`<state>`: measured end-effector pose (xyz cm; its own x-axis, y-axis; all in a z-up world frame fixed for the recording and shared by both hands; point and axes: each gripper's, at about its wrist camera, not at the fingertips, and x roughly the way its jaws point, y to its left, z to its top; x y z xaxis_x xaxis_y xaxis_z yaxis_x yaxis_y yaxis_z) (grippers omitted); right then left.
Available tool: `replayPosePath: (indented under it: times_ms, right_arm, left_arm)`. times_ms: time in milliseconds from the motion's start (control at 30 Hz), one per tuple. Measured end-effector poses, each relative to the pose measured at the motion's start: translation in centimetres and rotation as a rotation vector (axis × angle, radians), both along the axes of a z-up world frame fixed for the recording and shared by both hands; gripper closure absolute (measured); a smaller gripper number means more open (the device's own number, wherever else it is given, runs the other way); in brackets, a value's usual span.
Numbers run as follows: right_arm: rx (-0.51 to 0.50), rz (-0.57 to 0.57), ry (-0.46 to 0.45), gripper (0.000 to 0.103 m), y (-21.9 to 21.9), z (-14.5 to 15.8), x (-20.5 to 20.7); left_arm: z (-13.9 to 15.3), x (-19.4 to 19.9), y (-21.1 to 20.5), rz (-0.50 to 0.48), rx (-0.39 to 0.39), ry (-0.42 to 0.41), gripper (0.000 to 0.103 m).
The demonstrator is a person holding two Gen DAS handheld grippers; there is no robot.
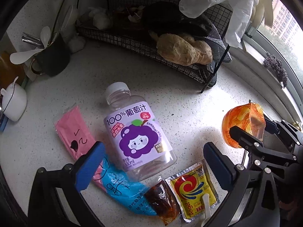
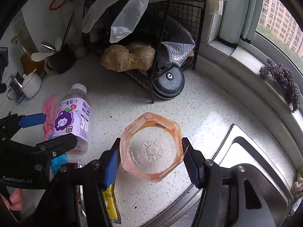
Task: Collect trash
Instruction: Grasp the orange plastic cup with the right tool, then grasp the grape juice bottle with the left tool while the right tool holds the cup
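At about nine o'clock on the speckled counter [image 1: 189,102] a pink wrapper [image 1: 74,132] lay flat, its lower end running under a blue wrapper [image 1: 125,189] at seven o'clock. The left gripper [image 1: 153,168] hovered over this litter with its jaws spread wide and nothing between them, one blue pad [image 1: 89,168] over the pink wrapper, the other at four o'clock above a yellow sachet [image 1: 195,191]. Between them, dead centre, an empty grape juice bottle [image 1: 138,134] lay on its side, white cap pointing to twelve o'clock, its base touching the blue wrapper. Just beside the yellow sachet, at six o'clock, sat a dark sauce packet [image 1: 162,202]. Behind it all, at twelve o'clock, a black wire rack [image 1: 132,37] held a knob of ginger [image 1: 183,51], with a white glove [image 1: 227,5] draped from its top at one o'clock. Further right, the right gripper [image 2: 150,158] was pinching an orange plastic cup [image 2: 151,147] from both sides, the cup held clear of the counter with its clear base facing the camera; from the left view it showed at three o'clock. A sink [image 2: 255,155] lay at four o'clock and a dark scrubber [image 2: 280,83] rested on the sill at two o'clock.
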<state>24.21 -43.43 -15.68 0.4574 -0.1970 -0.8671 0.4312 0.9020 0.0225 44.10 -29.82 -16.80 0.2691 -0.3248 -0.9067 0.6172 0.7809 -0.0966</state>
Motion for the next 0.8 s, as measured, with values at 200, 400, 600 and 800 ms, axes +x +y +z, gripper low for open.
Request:
replayPosePath:
  times_ms: [200, 400, 600, 800]
  right_arm:
    - [0.007, 0.013, 0.019, 0.045, -0.7, -1.3, 1.3]
    - [0.032, 0.018, 0.036, 0.045, -0.9, -2.6, 1.5]
    - [0.034, 0.017, 0.038, 0.045, -1.3, -2.8, 1.1]
    - [0.033, 0.014, 0.028, 0.045, -1.3, -2.7, 0.9]
  left_arm:
    - [-2.4, 1.7, -0.4, 0.020, 0.020, 0.052, 0.000]
    - [-3.4, 2.1, -0.7, 0.005, 0.033, 0.033, 0.006]
    - [-3.8, 2.7, -1.1, -0.012, 0.034, 0.040, 0.023]
    - [-3.4, 1.5, -0.9, -0.023, 0.021, 0.022, 0.028]
